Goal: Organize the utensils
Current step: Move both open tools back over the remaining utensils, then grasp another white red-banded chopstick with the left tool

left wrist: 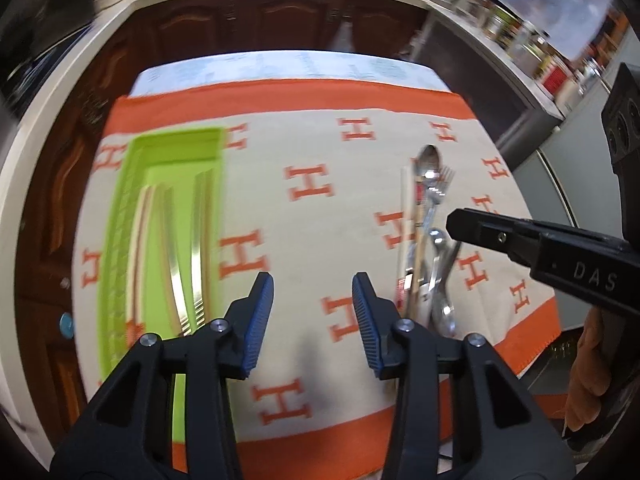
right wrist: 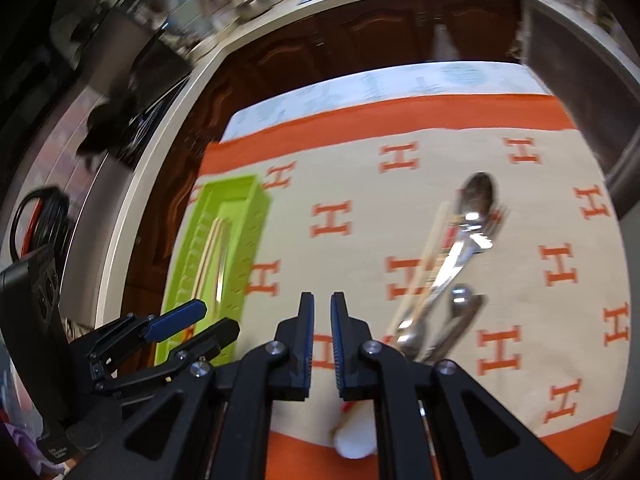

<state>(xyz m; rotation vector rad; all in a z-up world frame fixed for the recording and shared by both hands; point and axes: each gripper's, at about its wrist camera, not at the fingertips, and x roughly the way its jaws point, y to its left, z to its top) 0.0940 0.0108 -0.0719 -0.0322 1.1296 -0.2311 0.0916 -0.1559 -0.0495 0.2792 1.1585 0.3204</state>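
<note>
Loose pile of utensils (right wrist: 444, 272) (spoons, fork, chopsticks) lies on the cloth (right wrist: 360, 168), just ahead and right of the right gripper (right wrist: 321, 300), whose fingers are nearly pressed together, holding nothing. Left gripper (left wrist: 313, 280) has its fingers spread, empty; green tray (left wrist: 168, 216) with some pieces in it is ahead-left of it. Metal probably stiff, slippery, light; best pinched mid-handle. Chopsticks thin, likely to roll.
</note>
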